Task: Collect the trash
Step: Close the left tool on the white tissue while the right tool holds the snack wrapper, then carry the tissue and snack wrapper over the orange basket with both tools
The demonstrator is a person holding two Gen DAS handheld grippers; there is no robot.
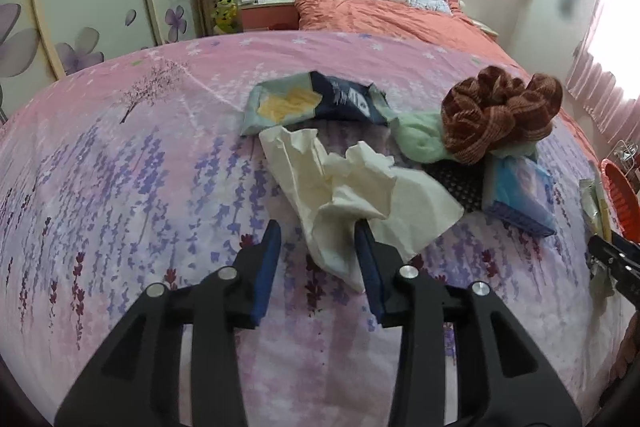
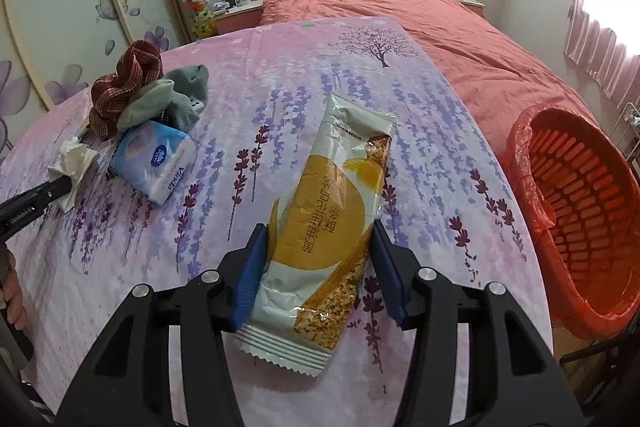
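Observation:
A crumpled white tissue [image 1: 352, 187] lies on the pink floral sheet [image 1: 120, 167]. My left gripper [image 1: 318, 227] is open, its fingers on either side of the tissue's near end. The tissue also shows in the right wrist view [image 2: 72, 157]. A yellow and white snack wrapper [image 2: 328, 211] lies flat between the open fingers of my right gripper [image 2: 320, 231]. A red trash basket [image 2: 580, 211] with a red liner stands off the bed's right edge.
A blue and yellow wrapper [image 1: 316, 101] lies beyond the tissue. A brown scrunchie [image 1: 496, 111], green and grey socks [image 2: 176, 95] and a blue tissue pack [image 2: 156, 157] sit together. An orange duvet [image 2: 440, 35] and pillows lie farther back.

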